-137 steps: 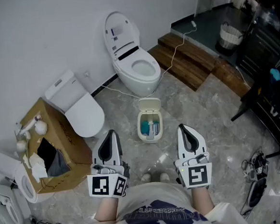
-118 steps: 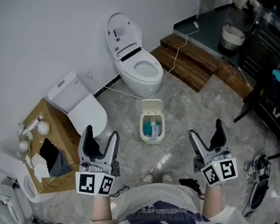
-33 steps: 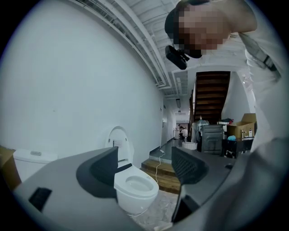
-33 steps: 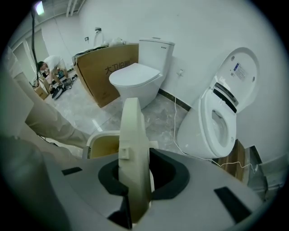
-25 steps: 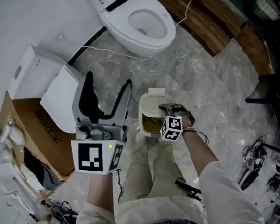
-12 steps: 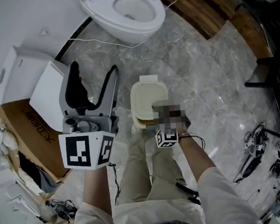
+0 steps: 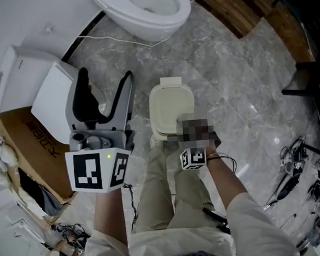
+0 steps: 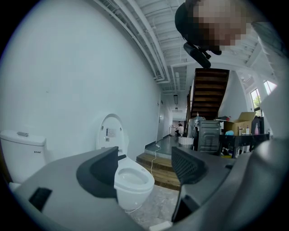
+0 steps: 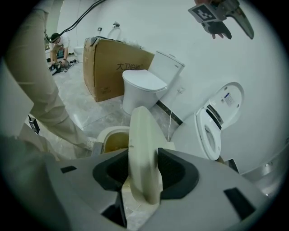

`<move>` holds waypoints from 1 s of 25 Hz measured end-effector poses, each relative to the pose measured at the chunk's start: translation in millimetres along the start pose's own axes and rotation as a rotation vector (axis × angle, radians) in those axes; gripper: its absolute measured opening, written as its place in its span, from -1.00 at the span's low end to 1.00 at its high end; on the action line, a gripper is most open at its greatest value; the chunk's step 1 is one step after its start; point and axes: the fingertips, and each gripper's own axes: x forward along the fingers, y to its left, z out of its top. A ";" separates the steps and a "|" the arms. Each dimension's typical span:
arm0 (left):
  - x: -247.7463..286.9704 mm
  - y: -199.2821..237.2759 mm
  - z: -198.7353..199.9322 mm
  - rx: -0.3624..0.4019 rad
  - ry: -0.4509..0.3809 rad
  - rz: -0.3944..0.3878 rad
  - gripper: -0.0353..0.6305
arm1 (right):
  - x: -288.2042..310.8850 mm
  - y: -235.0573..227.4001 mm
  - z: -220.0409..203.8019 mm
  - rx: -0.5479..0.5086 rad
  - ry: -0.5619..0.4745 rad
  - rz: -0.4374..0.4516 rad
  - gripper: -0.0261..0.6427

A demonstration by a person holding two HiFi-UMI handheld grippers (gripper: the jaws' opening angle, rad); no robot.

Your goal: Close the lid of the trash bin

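Note:
The small cream trash bin [image 7: 156, 137] stands on the marble floor in front of the person's feet. Its lid [image 7: 169, 104] lies low over it in the head view. In the right gripper view the lid [image 9: 142, 135] is seen edge-on, with the yellow-lined opening of the bin [image 9: 108, 140] showing beside it. My right gripper [image 7: 188, 125] reaches down at the lid's near edge. Its jaws [image 9: 142, 157] stand on either side of the lid, pads touching it, and have just been opening slightly. My left gripper [image 7: 105, 76] hangs open and empty to the bin's left, pointing level [image 8: 145, 155].
An open white toilet [image 7: 150, 1] stands beyond the bin, with a cable on the floor in front of it. A closed white toilet [image 7: 53, 100] and a cardboard box [image 7: 23, 146] are at the left. Wooden steps [image 7: 239, 8] are at the upper right, tools [image 7: 292, 166] at the right.
The lid has come down from half-raised to lying low over the bin, and my right gripper has moved down with it. The left gripper has sunk a little.

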 end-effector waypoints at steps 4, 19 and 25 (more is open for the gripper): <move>-6.3 0.3 -8.6 -0.006 -0.002 0.009 0.16 | 1.8 18.5 -3.0 0.003 0.014 0.000 -0.36; -18.4 11.0 -51.4 -0.006 0.040 0.038 0.16 | 44.0 87.9 -29.6 -0.044 0.064 0.131 -0.28; -20.5 13.9 -65.3 -0.011 0.056 0.042 0.16 | 56.0 100.0 -36.1 -0.056 0.077 0.181 -0.28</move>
